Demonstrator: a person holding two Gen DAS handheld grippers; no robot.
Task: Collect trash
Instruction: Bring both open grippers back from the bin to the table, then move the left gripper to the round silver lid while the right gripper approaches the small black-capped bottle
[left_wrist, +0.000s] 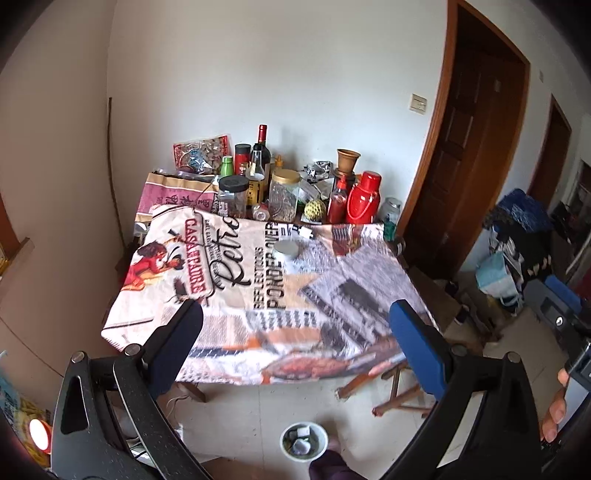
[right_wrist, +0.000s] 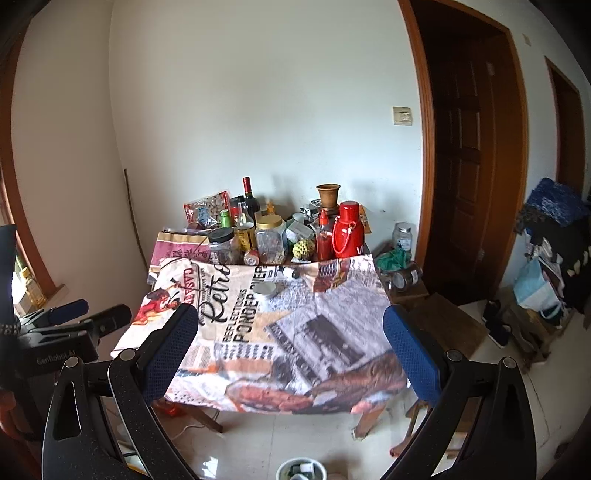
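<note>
A small white-rimmed trash bin (left_wrist: 303, 441) stands on the floor before the table, with crumpled white paper in it; the right wrist view shows only its rim (right_wrist: 301, 469) at the bottom edge. My left gripper (left_wrist: 295, 308) hangs above the bin, open, nothing between its fingers. My right gripper (right_wrist: 291, 312) is open and empty too, facing the table. On the printed tablecloth (left_wrist: 332, 295) lie a round metal tin (left_wrist: 286, 249) and a small white object (left_wrist: 304, 232). The left gripper (right_wrist: 88, 314) also shows at the left edge of the right wrist view.
Bottles, jars and a red thermos (left_wrist: 364, 199) crowd the table's back edge. Wooden stools (left_wrist: 395, 387) stand at the table's right, with a low bench (right_wrist: 436, 317) holding jars. Bags and clothes (right_wrist: 546, 258) pile up at the far right beside a dark door. A hand (left_wrist: 554, 410) shows at the right edge.
</note>
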